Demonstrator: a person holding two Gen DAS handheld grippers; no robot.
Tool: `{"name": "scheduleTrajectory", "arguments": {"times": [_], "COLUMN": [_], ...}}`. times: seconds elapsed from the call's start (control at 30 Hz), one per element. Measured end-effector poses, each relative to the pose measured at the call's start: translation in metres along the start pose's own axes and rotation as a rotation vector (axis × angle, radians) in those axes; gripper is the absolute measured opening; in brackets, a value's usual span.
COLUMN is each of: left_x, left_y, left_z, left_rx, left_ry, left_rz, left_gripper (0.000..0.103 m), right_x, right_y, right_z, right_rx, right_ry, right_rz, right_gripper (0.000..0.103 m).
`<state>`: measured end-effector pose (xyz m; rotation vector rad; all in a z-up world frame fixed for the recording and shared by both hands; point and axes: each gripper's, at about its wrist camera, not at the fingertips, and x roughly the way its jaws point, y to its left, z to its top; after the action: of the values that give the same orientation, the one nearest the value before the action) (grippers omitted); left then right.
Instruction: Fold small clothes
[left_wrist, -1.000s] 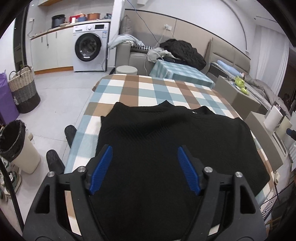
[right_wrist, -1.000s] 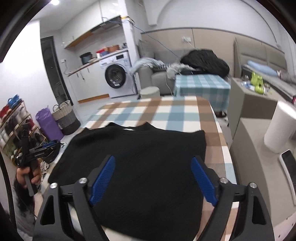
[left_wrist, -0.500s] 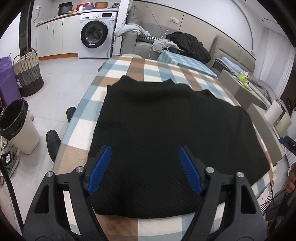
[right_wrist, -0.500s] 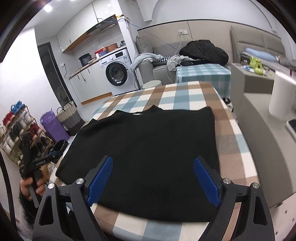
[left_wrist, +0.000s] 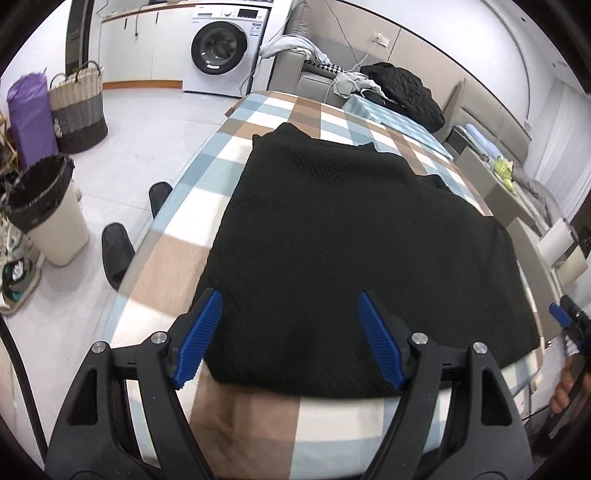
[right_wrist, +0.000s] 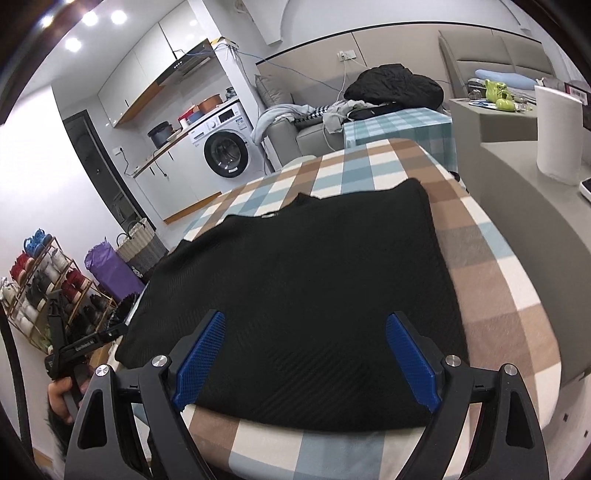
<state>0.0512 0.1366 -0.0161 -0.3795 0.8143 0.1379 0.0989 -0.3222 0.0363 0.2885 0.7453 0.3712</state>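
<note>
Both grippers are hanging over the near hem of the sweater (left_wrist: 354, 236), each with its blue pads standing wide apart and nothing between them. Seen through its own camera, the left gripper (left_wrist: 290, 338) is sitting above the sweater's near-left corner, its left pad (left_wrist: 197, 338) lying over the sweater's left edge and its right pad (left_wrist: 380, 339) over the black knit further in. Seen through the other camera, the right gripper (right_wrist: 304, 360) is hovering above the near hem towards the sweater's right side, both pads lying over the knit. Whether any pad is touching the fabric cannot be told. Sweater is lying spread flat on the checked table (left_wrist: 255, 417), neckline at the far end, hem close to the table's near edge, with bare cloth showing beyond the sweater on the far side and to its left and right. Left of the sweater, on the floor, a bin (left_wrist: 44, 210) is standing, and further off a woven basket (left_wrist: 77, 107). Beyond the sweater a washing machine (right_wrist: 223, 147) is standing against the wall. Right of the sweater a paper roll (right_wrist: 557, 133) is standing on a grey counter
</note>
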Motion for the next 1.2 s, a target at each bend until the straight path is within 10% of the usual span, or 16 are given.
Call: {"name": "scheduleTrajectory", "arguments": {"times": [0.6,1.2], "left_x": [-0.008,-0.005], "left_y": [0.022,-0.001], "left_z": [-0.032,-0.044], "left_rx": [-0.161,-0.106], "left_ry": [0.079,0.101], "left_rz": [-0.109,-0.096], "left_gripper": [0.074,0.074], "right_x": [0.013,0.008], "right_y": [0.031,0.033], "right_z": [-0.039,-0.043], "right_rx": [-0.052,-0.087], "right_ry": [0.049,0.045], "right_rz": [0.108,0.083], "right_gripper": [0.090,0.090]}}
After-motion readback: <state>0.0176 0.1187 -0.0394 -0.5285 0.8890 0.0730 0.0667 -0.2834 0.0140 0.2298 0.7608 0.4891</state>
